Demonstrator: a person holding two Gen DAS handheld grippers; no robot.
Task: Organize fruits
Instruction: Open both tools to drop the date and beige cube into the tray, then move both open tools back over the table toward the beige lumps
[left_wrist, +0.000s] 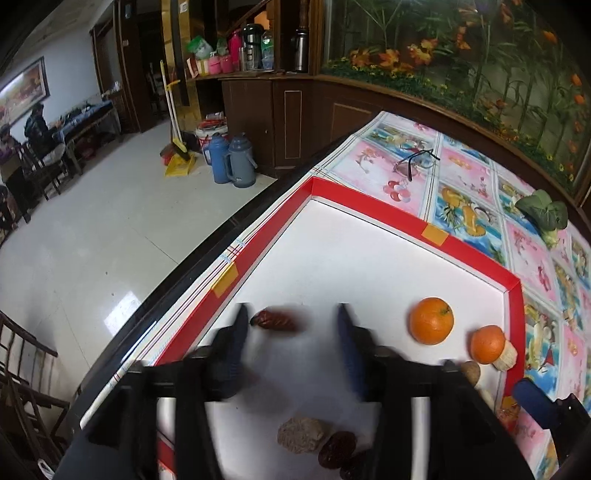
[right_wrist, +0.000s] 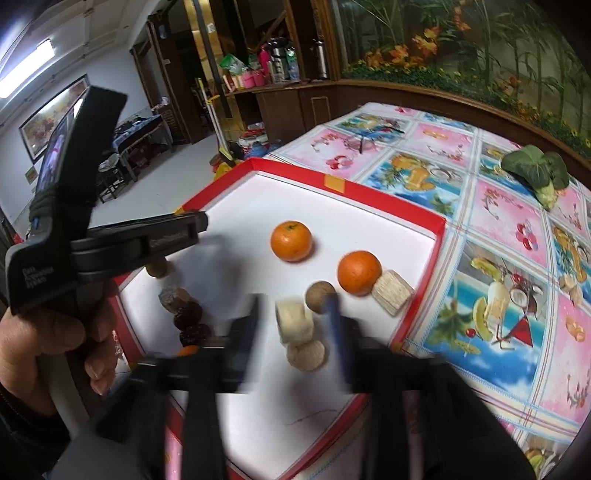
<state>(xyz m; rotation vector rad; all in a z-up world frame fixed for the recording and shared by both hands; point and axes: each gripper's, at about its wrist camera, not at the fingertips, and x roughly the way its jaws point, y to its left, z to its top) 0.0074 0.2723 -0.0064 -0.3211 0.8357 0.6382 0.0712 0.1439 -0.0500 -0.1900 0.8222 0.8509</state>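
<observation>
A red-rimmed white tray (left_wrist: 406, 218) (right_wrist: 369, 192) lies on the table. My left gripper (left_wrist: 291, 317) is open above it, with a red date (left_wrist: 275, 320) lying between its fingertips, close to the left one. Two oranges (left_wrist: 431, 320) (left_wrist: 487, 344) sit to the right, and a pale walnut (left_wrist: 303, 435) and dark dates (left_wrist: 337, 448) lie near the camera. My right gripper (right_wrist: 293, 308) is open over a pale banana piece (right_wrist: 294, 320). A brown round fruit (right_wrist: 318, 295), two oranges (right_wrist: 291, 241) (right_wrist: 359, 272) and a pale chunk (right_wrist: 392, 291) are beyond it.
The table wears a pink and blue fruit-print cloth (right_wrist: 498, 229). A leafy green vegetable (left_wrist: 543, 213) (right_wrist: 535, 171) and a pair of glasses (left_wrist: 415, 162) lie on it beyond the tray. The table edge and open floor (left_wrist: 92, 240) are at left.
</observation>
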